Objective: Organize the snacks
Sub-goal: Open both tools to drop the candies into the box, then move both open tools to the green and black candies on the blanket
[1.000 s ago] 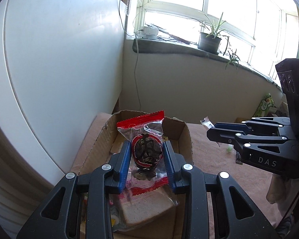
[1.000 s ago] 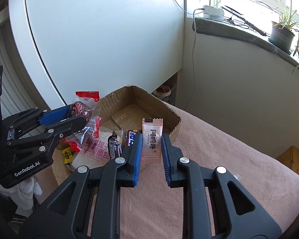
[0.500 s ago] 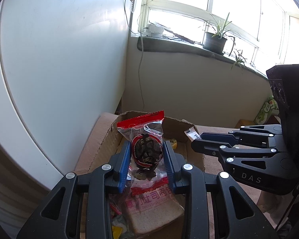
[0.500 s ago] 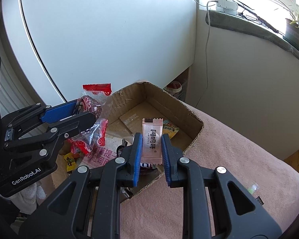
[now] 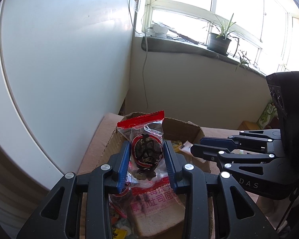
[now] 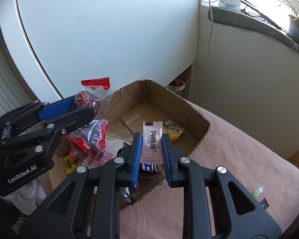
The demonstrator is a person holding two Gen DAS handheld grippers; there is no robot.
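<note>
Over the open cardboard box (image 5: 181, 123) (image 6: 163, 99), my left gripper (image 5: 146, 145) (image 6: 83, 109) holds a clear, red-edged packet of dark snack (image 5: 146, 155) (image 6: 89, 103) upright. Its jaws are opening, though the blue pads still touch the packet's sides. My right gripper (image 6: 151, 137) (image 5: 197, 149) holds a pink wrapped bar (image 6: 151, 139) upright above the box's near side. Those jaws are opening too, and their pads still touch the bar. Inside the box lie a bagged bread slice (image 5: 159, 209) (image 6: 101, 157), a yellow-green packet (image 6: 172, 129) and small candies (image 6: 69, 162).
The box stands on a pink cloth-covered surface (image 6: 229, 169), beside a tall white panel (image 6: 99, 29). A small green packet (image 6: 257, 191) and a black one (image 6: 264, 203) lie on the cloth at the right. A window sill with a potted plant (image 5: 219, 41) is behind.
The right gripper has carried the pink bar from the box's near rim to over its inside. Both pairs of jaws stand slightly wider. The left gripper has hardly moved.
</note>
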